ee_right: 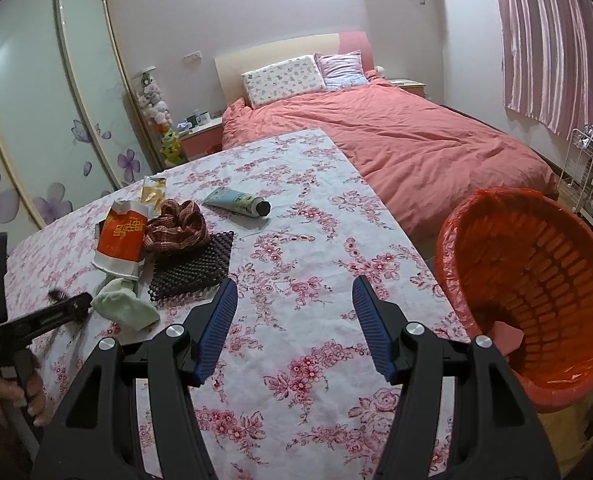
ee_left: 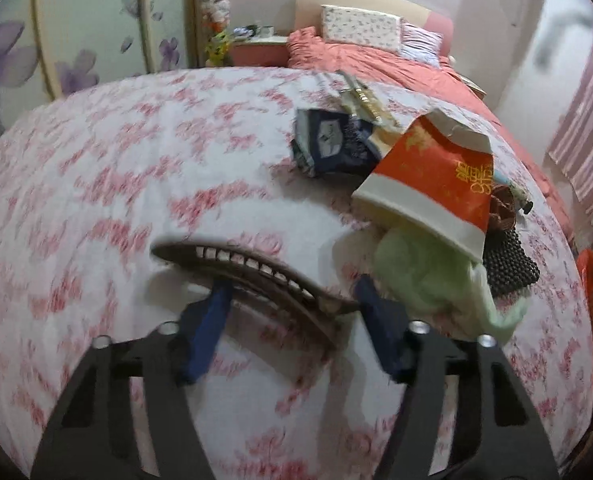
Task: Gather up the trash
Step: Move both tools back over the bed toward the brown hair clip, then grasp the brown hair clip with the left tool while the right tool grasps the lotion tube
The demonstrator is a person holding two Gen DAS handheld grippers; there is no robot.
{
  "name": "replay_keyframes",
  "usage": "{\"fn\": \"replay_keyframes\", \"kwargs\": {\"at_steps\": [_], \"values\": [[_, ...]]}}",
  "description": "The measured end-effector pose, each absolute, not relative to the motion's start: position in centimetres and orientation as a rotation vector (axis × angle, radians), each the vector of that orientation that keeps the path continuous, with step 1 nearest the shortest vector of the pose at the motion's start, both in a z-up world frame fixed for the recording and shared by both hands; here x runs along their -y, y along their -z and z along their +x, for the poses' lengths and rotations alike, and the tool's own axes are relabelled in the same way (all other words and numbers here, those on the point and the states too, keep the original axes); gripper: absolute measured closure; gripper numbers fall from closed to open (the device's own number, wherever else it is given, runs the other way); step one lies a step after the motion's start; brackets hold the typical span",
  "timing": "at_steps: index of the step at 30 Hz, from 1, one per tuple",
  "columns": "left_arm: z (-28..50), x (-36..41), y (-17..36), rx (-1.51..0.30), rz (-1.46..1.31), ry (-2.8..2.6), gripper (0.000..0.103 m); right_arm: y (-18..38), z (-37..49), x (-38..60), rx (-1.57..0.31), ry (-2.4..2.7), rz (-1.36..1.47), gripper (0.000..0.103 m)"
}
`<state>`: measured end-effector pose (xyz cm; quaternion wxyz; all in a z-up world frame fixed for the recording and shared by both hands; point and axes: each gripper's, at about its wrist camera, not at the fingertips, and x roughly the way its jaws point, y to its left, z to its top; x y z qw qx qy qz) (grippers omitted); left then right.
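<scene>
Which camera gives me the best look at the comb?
Left wrist view: the brown comb lies across the left gripper, teeth visible. The right wrist view shows only its tip beside that gripper, mostly hidden.

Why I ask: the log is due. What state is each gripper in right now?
Left gripper: jaws at a comb; too blurred to tell whether they grip it.
Right gripper: jaws open, holding nothing.

A matt white cotton-like tablecloth with red flowers (ee_right: 296,240) is seen, smooth. A red woven plastic basket (ee_right: 544,264) is lined with glossy red film. A crumpled red-and-white paper cup (ee_right: 120,240) looks creased.
</scene>
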<state>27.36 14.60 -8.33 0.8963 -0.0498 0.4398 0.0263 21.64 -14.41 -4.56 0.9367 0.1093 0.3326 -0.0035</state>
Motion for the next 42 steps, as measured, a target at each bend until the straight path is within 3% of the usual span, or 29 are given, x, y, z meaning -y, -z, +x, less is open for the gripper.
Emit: {"fn": "replay_keyframes", "kwargs": {"at_steps": [3, 5, 9, 13, 15, 19, 26, 28, 31, 42], "values": [[27.8, -14.3, 8.3, -0.895, -0.084, 0.0, 0.06, 4.6, 21.7, 14.5, -0.681, 0.005, 0.222, 0.043], [27.5, -14.7, 8.1, -0.886, -0.1, 0.025, 0.061, 4.7, 21.8, 14.5, -0.682, 0.005, 0.218, 0.043], [26.2, -15.7, 7.8, -0.878, -0.112, -0.022, 0.04, 5.0, 21.9, 14.7, -0.687, 0.005, 0.228, 0.043], [25.4, -16.1, 7.7, -0.872, -0.105, -0.028, 0.039, 5.3, 22.1, 14.5, -0.693, 0.0, 0.227, 0.043], [25.5, -16.0, 7.8, -0.877, -0.11, -0.015, 0.045, 5.3, 22.2, 14.4, -0.696, -0.005, 0.228, 0.043], [26.2, -15.3, 8.1, -0.892, -0.099, 0.015, 0.07, 5.3, 22.1, 14.3, -0.696, -0.01, 0.217, 0.043], [27.3, -15.6, 8.2, -0.89, -0.109, -0.018, 0.072, 5.3, 22.2, 14.3, -0.698, -0.005, 0.222, 0.043], [27.6, -15.8, 8.2, -0.888, -0.115, -0.021, 0.081, 5.3, 22.2, 14.2, -0.699, -0.007, 0.22, 0.043], [27.7, -16.3, 8.2, -0.89, -0.121, -0.022, 0.084, 5.3, 22.4, 14.1, -0.704, -0.014, 0.217, 0.043], [25.9, -19.4, 8.0, -0.889, -0.08, -0.074, 0.082, 5.3, 24.2, 10.8, -0.72, -0.095, 0.207, 0.043]]}}
